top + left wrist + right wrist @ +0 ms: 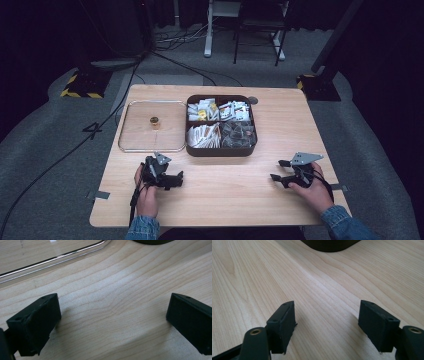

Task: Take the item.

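High view: the dark brown four-compartment wooden box (221, 150), filled with paper sachets, is the landmark. Left of it and touching lies a clear square lid with a small brass knob (154, 121).
Hands: the left gripper (176, 181) rests on the pale wooden table (225, 200), in front of the lid's near corner. The right gripper (278, 171) sits in front of the box's right end, well apart from it.
Left gripper view: jaws spread wide over bare wood, nothing between them; lid rim (50, 261) lies beyond.
Right gripper view: jaws apart, empty; box edge (329, 246) ahead.
Step in hand, as I judge: reaching for the lid.
Doing it well: approach the knob from above, centre it between the jaws, close gently, lift level.
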A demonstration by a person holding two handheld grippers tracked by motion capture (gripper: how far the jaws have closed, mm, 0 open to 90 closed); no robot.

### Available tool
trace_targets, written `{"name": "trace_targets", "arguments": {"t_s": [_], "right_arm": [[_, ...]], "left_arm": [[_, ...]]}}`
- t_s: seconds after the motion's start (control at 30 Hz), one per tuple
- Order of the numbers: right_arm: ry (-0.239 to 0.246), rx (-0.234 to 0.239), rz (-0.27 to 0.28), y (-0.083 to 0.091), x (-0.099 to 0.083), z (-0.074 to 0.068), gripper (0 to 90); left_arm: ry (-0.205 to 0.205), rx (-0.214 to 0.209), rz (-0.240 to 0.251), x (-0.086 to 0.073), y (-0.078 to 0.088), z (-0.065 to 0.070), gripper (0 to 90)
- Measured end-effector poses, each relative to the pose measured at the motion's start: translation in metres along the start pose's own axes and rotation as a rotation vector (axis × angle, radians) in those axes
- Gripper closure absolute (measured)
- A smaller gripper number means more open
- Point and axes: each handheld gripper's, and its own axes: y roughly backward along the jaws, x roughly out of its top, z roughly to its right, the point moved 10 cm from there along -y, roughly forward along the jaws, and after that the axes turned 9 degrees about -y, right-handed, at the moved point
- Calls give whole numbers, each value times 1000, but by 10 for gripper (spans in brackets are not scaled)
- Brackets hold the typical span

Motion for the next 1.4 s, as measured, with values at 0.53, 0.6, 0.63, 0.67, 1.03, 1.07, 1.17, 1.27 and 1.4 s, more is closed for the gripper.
{"name": "trace_targets", "arguments": {"t_s": [0.53,0.6,0.63,0.67,1.03,1.07,1.17,1.27,1.4], "right_arm": [[-28,20,6,2,0,1,338],[-27,8,6,1,0,0,338],[-10,-9,0,1,0,0,337],[-23,-19,-1,1,0,-1,338],[-89,-10,-102,7,10,-5,526],[-86,-19,-96,9,14,-4,528],[-87,-31,-78,12,24,-4,533],[-134,-42,-18,19,48,-4,542],[-184,-27,53,21,68,-8,525]], "left_arm": [[8,7,2,-1,0,0,1],[4,2,1,-1,0,0,0],[0,-2,1,0,0,0,0],[-2,-4,0,0,0,0,0],[-7,-6,1,0,0,0,0],[-6,-5,1,0,0,0,0],[-6,-6,1,0,0,0,0],[-6,-5,1,0,0,0,0],[-6,-5,0,0,0,0,0]]}}
